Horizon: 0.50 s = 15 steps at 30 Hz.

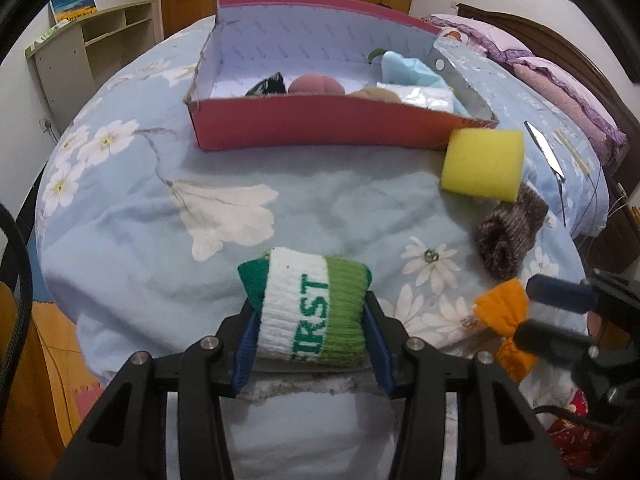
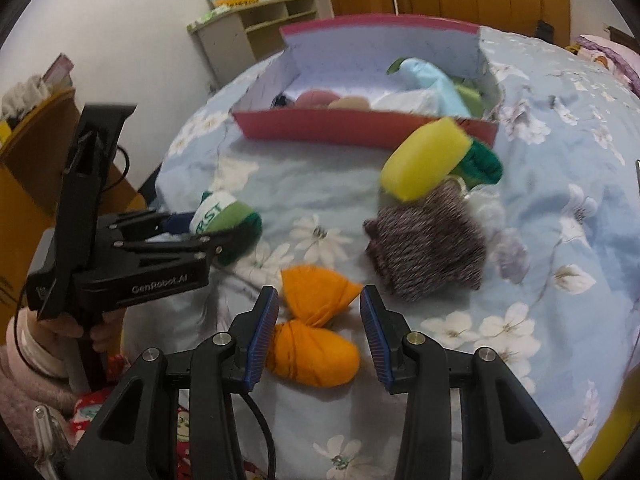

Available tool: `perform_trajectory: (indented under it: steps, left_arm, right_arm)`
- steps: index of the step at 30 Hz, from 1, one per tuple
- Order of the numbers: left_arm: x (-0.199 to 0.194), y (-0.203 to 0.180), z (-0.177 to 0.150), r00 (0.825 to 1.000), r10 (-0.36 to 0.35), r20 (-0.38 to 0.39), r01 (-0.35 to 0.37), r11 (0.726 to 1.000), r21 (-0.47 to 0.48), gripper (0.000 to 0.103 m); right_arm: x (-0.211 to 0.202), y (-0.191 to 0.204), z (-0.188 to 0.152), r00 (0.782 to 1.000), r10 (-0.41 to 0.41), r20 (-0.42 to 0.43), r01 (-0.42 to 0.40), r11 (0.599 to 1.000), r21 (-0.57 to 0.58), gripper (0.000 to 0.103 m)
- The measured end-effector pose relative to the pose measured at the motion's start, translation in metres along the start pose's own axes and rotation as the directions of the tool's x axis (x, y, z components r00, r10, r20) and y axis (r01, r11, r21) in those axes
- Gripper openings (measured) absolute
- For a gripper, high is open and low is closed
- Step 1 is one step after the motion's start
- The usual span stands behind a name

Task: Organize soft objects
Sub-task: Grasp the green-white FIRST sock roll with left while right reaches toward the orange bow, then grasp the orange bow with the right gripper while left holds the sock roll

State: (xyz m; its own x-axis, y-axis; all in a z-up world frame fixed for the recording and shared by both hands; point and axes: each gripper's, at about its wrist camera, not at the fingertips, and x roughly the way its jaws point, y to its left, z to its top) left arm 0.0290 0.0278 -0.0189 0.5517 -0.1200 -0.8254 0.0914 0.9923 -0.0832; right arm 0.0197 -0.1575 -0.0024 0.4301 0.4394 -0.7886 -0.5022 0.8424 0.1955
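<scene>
My left gripper (image 1: 310, 316) is shut on a rolled green and white sock (image 1: 308, 304) printed "FIRST", near the bed's front edge; it also shows in the right wrist view (image 2: 224, 220). My right gripper (image 2: 318, 328) is open, its blue pads on either side of an orange knotted cloth (image 2: 316, 328) without touching it. That cloth also shows in the left wrist view (image 1: 506, 320). A red cardboard box (image 1: 320, 124) at the back holds several soft items. A yellow sponge (image 1: 484, 164) and a brown knitted sock (image 1: 508, 232) lie in front of the box.
The bed has a blue floral cover (image 1: 240, 200). A dark green sock (image 2: 480, 162) lies behind the sponge. Purple pillows (image 1: 560, 80) and a headboard are at the right. A shelf unit (image 1: 88, 48) stands by the wall at the left.
</scene>
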Motion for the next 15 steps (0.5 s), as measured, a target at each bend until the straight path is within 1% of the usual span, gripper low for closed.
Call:
perform_trajectory:
  steps: [5, 9, 15]
  left_arm:
    - [0.005, 0.002, -0.003, 1.000, -0.013, -0.006, 0.013, 1.000, -0.008, 0.052]
    - [0.011, 0.006, -0.005, 1.000, -0.027, -0.016, 0.027, 0.999, -0.027, 0.053]
    - [0.013, 0.004, -0.007, 0.999, -0.051, -0.013, 0.051, 0.999, -0.019, 0.065]
  right_arm:
    - [0.013, 0.007, -0.005, 0.999, 0.007, -0.047, -0.008, 1.000, -0.018, 0.042]
    - [0.024, 0.009, -0.009, 0.997, -0.010, -0.082, 0.007, 0.999, -0.031, 0.041]
    - [0.037, 0.003, -0.014, 0.991, 0.009, -0.134, -0.007, 1.000, 0.014, 0.041]
